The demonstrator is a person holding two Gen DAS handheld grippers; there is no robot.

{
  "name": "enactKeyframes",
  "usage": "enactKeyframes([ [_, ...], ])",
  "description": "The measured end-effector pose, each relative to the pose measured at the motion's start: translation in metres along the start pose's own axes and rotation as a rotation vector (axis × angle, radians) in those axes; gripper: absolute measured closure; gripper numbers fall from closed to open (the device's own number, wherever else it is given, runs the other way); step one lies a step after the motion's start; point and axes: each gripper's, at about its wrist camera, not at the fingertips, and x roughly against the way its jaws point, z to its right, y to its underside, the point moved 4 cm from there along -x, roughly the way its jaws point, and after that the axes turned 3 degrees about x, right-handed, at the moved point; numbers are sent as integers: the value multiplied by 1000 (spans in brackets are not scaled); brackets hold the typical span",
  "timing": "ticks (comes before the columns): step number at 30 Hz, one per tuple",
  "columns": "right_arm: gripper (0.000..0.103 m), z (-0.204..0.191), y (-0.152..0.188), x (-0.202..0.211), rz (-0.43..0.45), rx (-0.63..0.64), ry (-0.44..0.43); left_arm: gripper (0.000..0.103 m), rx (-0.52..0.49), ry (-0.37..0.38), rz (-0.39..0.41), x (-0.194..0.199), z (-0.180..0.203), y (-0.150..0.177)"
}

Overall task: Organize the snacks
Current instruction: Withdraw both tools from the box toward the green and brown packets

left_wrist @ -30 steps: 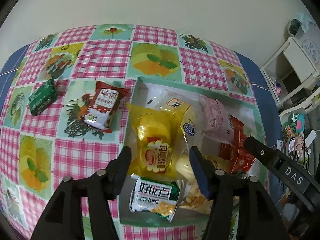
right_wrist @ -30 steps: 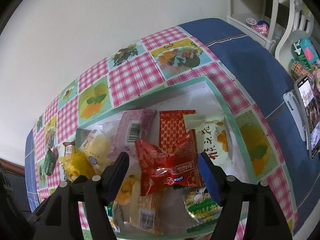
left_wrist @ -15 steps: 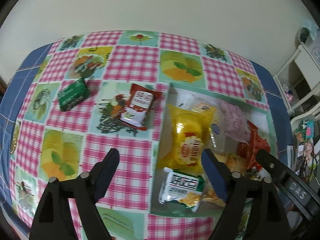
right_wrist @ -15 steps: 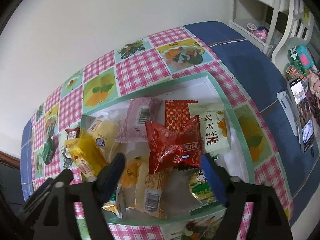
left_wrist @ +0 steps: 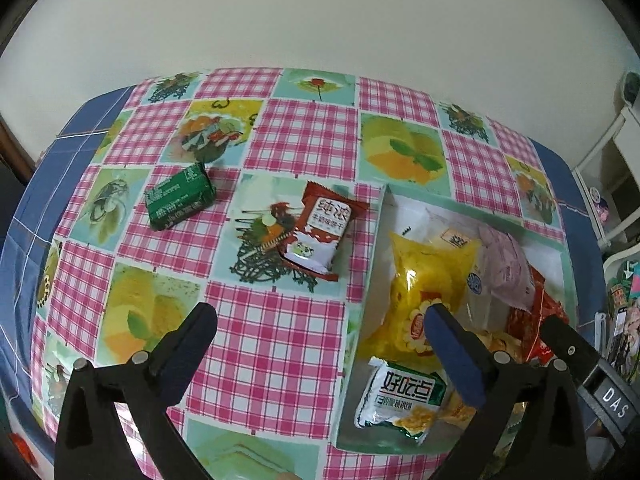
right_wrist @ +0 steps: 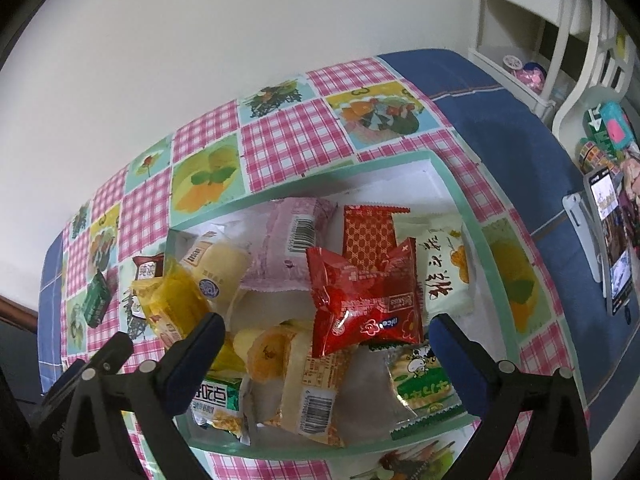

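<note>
A shallow white box with a green rim holds several snack packs, among them a yellow bag and a red pack. Two packs lie on the tablecloth left of the box: a brown-and-white pack and a green pack, both also in the right wrist view. My left gripper is open and empty, above the cloth by the box's left rim. My right gripper is open and empty, above the box.
The table carries a pink-checked fruit-print cloth over a blue cloth. A wall stands behind. White shelving and a phone on a stand are at the right.
My left gripper has pulled back and swung left, away from the yellow bag, and its jaws have widened. My right gripper has drawn back a little above the box and stays open.
</note>
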Motion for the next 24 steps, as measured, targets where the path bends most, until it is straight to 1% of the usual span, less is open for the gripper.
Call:
enactKeyframes([
  [5,0,-7,-1,0,19,0,-11,0,7,-10,2,1,-7,-4],
  [9,0,-20,-1,-3,1,15,-18,0,24,-26,-3,0,-17,-8],
  [14,0,-43,1,-5,-11,54,-32,0,41,-40,-31,-6,-33,-10],
  [18,0,-64,6,-9,-26,87,-41,0,69,-63,-35,-7,-55,-15],
  [24,0,-99,14,-17,-50,136,-69,0,145,-84,-27,-5,-96,-24],
])
